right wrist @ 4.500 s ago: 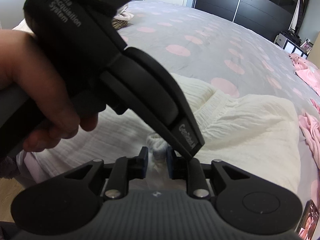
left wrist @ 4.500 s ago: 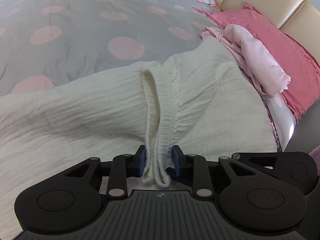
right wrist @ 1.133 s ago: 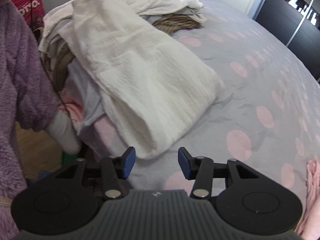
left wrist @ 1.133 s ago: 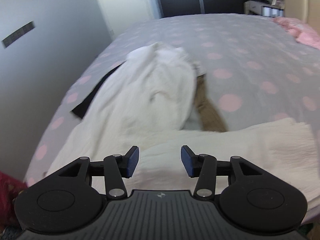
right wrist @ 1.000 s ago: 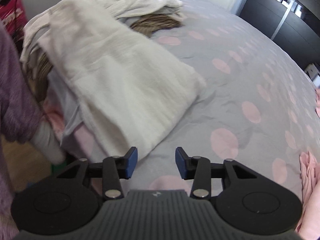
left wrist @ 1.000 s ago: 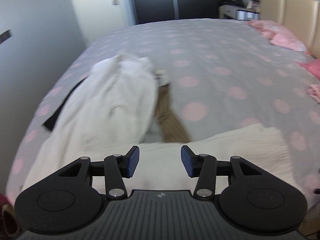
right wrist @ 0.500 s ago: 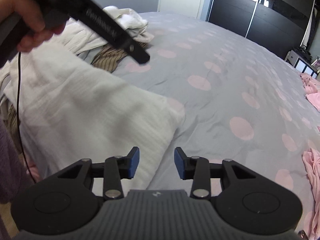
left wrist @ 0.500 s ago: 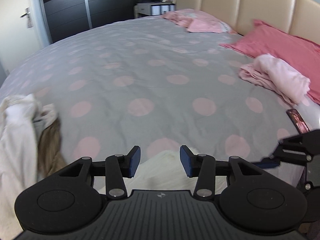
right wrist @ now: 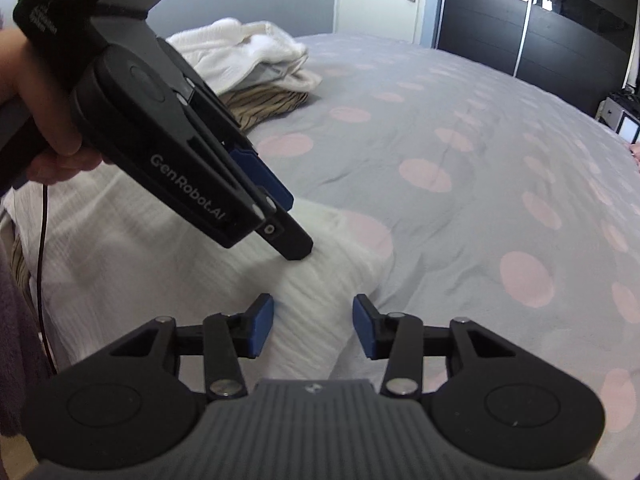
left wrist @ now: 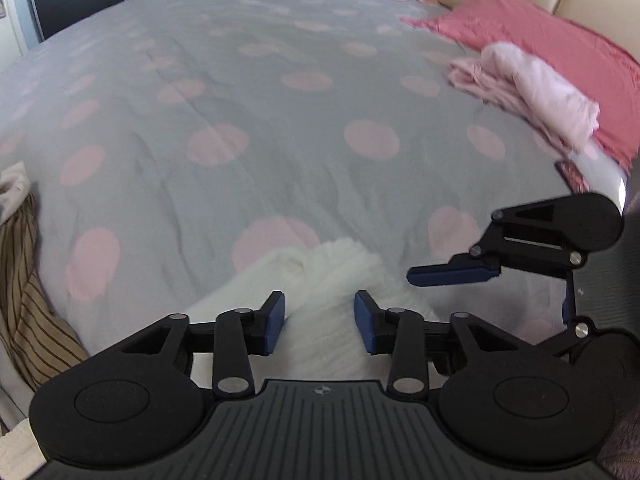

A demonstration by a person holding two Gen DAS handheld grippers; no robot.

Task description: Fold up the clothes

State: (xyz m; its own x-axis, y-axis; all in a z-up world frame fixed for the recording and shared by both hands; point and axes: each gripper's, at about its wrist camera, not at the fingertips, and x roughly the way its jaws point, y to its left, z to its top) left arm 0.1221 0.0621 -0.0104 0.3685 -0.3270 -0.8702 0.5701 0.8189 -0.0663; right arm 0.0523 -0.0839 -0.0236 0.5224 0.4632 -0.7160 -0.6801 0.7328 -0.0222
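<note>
- I have the white garment (right wrist: 168, 280) lying flat on the near edge of the bed (right wrist: 460, 152), so that its far corner is free and I can take it from above for a fold.
- My left gripper (left wrist: 319, 316) is partly open and its jaws have just been closing; the corner of the garment (left wrist: 332, 276) lies between the pads, but the pads do not press on it, so it holds nothing.
- My right gripper (right wrist: 313, 326) is also partly open, its jaws have just been closing too, and the cloth edge is between them without a grip.
- In the right view the left gripper (right wrist: 286, 220) points down with its tip just above the same corner (whether it touches, I cannot tell).
- Both grippers are near each other at this one corner, I think to pinch it at two points.
- The pile of other clothes (right wrist: 256, 64) waits well apart, and the folded pink pieces (left wrist: 532, 92) lie beside the red pillow (left wrist: 560, 44).
</note>
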